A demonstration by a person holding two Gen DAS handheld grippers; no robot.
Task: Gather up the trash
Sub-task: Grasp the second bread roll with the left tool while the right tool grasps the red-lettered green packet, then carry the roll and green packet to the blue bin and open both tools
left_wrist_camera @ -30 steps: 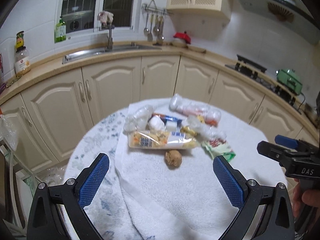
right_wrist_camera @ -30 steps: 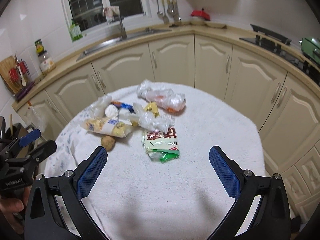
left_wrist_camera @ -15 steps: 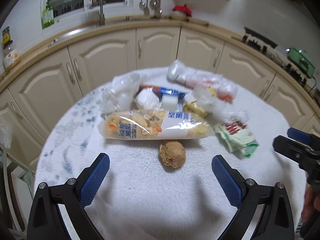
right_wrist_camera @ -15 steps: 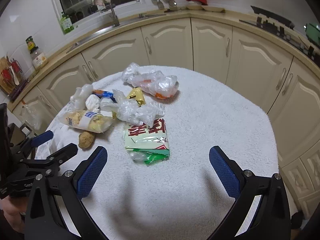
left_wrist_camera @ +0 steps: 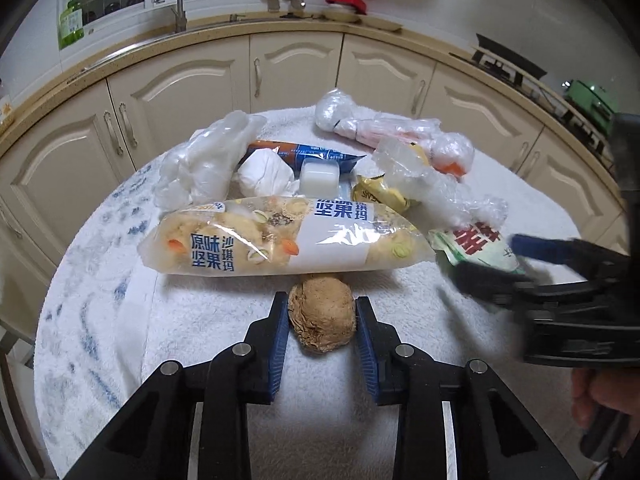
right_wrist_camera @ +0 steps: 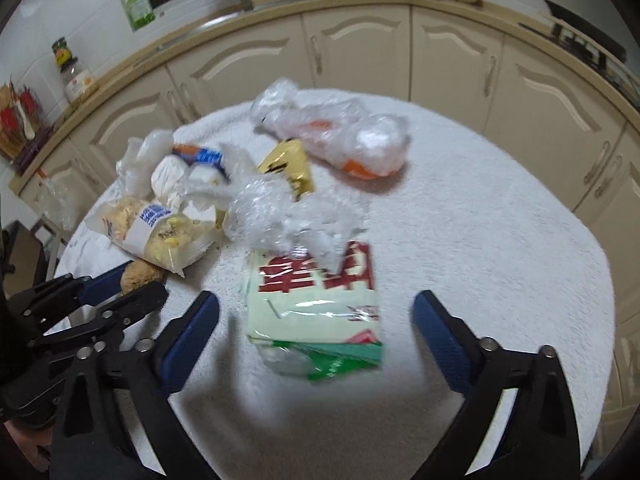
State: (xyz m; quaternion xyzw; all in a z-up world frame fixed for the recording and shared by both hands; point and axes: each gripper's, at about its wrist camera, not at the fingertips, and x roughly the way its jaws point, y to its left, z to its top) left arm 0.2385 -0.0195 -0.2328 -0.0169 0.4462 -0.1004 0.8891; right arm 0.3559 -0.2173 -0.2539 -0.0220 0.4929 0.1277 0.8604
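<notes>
On the round table under a white towel lies a heap of trash. My left gripper has its jaws closing, and both blue pads press the sides of a brown fibrous lump in front of a long snack bag. In the right wrist view the lump shows between the left gripper's fingers. My right gripper is closing too, with a green and white packet with red characters lying between its fingers, untouched. The right gripper appears blurred over that packet in the left wrist view.
Behind lie crumpled clear plastic, a yellow wrapper, a clear bag with orange inside, a blue and orange wrapper and a white wad. Cream cabinets curve around the table. A hand holds the right gripper.
Both grippers came down and closer to the table. The left one shut its wide jaws onto the brown lump. The right one moved over the green and white packet and narrowed slightly.
</notes>
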